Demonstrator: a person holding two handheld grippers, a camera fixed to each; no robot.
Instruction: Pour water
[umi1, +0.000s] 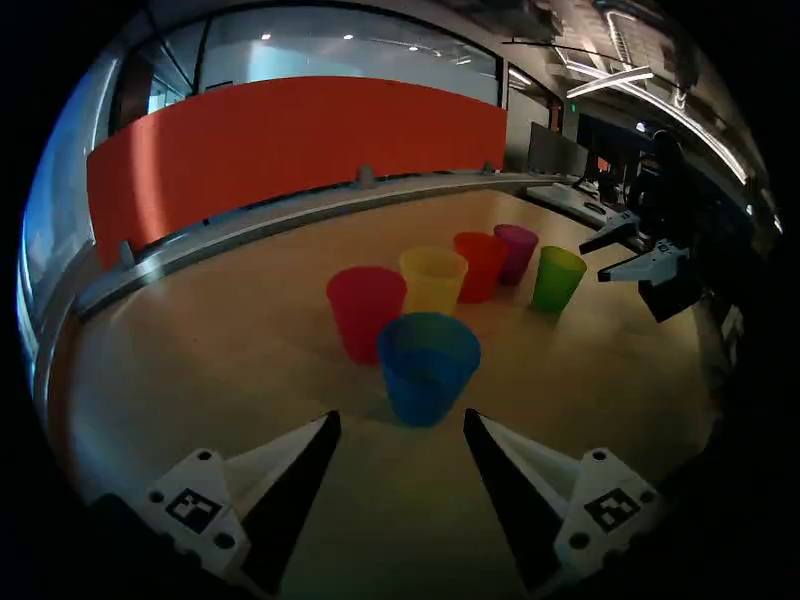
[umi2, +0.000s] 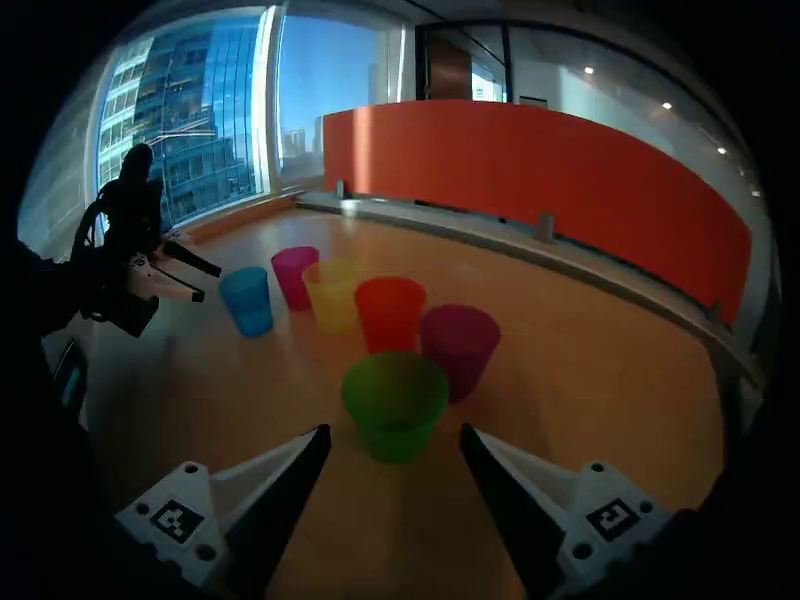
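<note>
Cups of coloured plastic, six in number, stand upright in a loose row on the wooden table (umi1: 220, 350). In the left gripper view, the left gripper (umi1: 401, 414) is held low over the table with its jaws standing wide apart. The blue cup (umi1: 428, 370) sits just ahead of the fingertips, in line with the gap between them; contact cannot be confirmed. Just behind and beside it stands the pink cup (umi1: 364, 310), then the yellow cup (umi1: 433, 280), the orange cup (umi1: 480, 265) and the purple cup (umi1: 516, 252), each close against the next. The green cup (umi1: 557, 278) stands at the far end, slightly apart from the purple one. Beyond it, the right gripper (umi1: 592, 263) points toward the green cup, jaws apart, near but not touching. In the right gripper view, the right gripper (umi2: 394, 430) likewise has its jaws spread wide, with the green cup (umi2: 395, 403) just ahead of the tips and centred on the gap. The purple cup (umi2: 461, 347) stands just beside it. At the far end of the row the left gripper (umi2: 211, 285) faces the blue cup (umi2: 247, 300), with a dark-sleeved arm behind it. Whether any cup holds water cannot be determined. An orange partition (umi1: 300, 140) runs along the far edge of the table, and large windows (umi2: 200, 120) lie beyond.
</note>
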